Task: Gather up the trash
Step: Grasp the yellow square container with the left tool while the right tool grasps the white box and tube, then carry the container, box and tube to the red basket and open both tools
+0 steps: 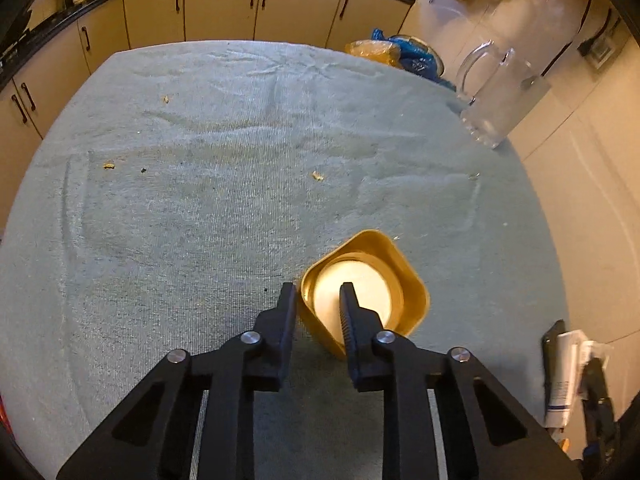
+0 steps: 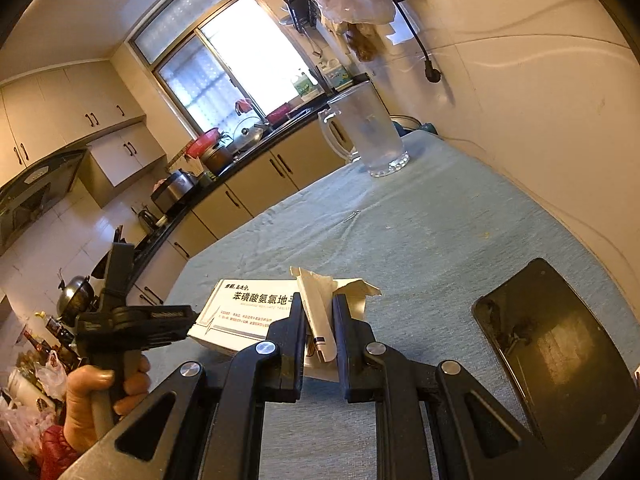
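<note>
In the left wrist view, a yellow square lid with a white round inside lies on the green towel. My left gripper holds its near wall: one finger outside, one inside the rim. In the right wrist view, my right gripper is shut on a flat white medicine box with torn flaps, lifted off the blue-green cloth. The same box shows at the right edge of the left wrist view. The left gripper and the hand on it show in the right wrist view.
Small crumbs lie scattered on the towel. A clear glass pitcher stands at the table's far right, near the wall. A black phone lies on the cloth at right. Kitchen cabinets run behind the table.
</note>
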Action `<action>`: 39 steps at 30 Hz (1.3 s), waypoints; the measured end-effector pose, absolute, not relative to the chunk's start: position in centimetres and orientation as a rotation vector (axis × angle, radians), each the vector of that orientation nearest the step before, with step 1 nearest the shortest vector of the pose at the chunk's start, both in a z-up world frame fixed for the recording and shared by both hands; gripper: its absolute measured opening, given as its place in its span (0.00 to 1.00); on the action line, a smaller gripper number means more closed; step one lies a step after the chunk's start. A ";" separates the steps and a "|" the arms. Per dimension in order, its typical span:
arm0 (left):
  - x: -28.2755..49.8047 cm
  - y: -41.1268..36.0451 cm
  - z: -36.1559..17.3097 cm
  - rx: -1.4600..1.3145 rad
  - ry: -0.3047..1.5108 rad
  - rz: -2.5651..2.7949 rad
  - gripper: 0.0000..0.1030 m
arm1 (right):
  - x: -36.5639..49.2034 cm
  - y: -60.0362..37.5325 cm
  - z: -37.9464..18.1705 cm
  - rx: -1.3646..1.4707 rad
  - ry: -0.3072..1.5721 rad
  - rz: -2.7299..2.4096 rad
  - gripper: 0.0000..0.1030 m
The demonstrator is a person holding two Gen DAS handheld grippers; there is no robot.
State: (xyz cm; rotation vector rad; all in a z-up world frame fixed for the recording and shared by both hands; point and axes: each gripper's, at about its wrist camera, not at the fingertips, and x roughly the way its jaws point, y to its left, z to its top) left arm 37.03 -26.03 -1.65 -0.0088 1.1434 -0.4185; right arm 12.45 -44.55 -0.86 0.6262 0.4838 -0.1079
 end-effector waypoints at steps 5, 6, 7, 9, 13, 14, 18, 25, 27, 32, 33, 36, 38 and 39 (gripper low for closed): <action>36.6 -25.9 -2.1 0.025 1.131 -0.406 0.09 | 12.6 -44.7 -0.9 0.628 0.487 -0.106 0.14; 36.4 -25.8 -2.1 0.026 1.129 -0.415 0.09 | 12.6 -44.7 -0.9 0.628 0.488 -0.107 0.14; 35.9 -25.6 -2.1 0.034 1.122 -0.418 0.09 | 12.6 -44.8 -0.9 0.628 0.488 -0.107 0.14; 35.1 -25.3 -1.9 0.054 1.103 -0.422 0.09 | 12.7 -44.9 -0.9 0.623 0.484 -0.111 0.14; 33.1 -23.9 -1.5 0.062 1.070 -0.438 0.09 | 12.6 -44.6 -0.8 0.609 0.480 -0.123 0.14; 32.6 -23.5 -1.4 0.067 1.057 -0.436 0.09 | 12.6 -44.5 -0.8 0.604 0.480 -0.124 0.14; 30.0 -20.9 -0.6 0.069 1.007 -0.418 0.09 | 12.5 -43.8 -0.6 0.573 0.478 -0.123 0.14; 26.2 -16.4 0.8 0.060 0.928 -0.385 0.09 | 13.3 -42.3 -0.4 0.489 0.492 -0.115 0.14; 25.1 -15.2 1.1 0.058 0.906 -0.375 0.09 | 13.5 -41.8 -0.5 0.469 0.504 -0.112 0.14; 23.2 -12.8 1.7 0.064 0.861 -0.349 0.09 | 14.2 -41.1 -0.6 0.462 0.531 -0.094 0.14; 22.9 -12.4 1.8 0.065 0.852 -0.344 0.09 | 14.2 -40.8 -0.6 0.461 0.534 -0.091 0.14; 22.0 -10.8 2.2 0.058 0.828 -0.330 0.09 | 13.9 -39.6 -0.6 0.465 0.547 -0.079 0.14; 21.5 -9.9 2.3 0.059 0.817 -0.320 0.09 | 13.8 -38.6 -0.6 0.467 0.558 -0.061 0.14; 21.2 -9.4 2.3 0.057 0.811 -0.314 0.09 | 13.8 -37.9 -0.6 0.461 0.563 -0.054 0.14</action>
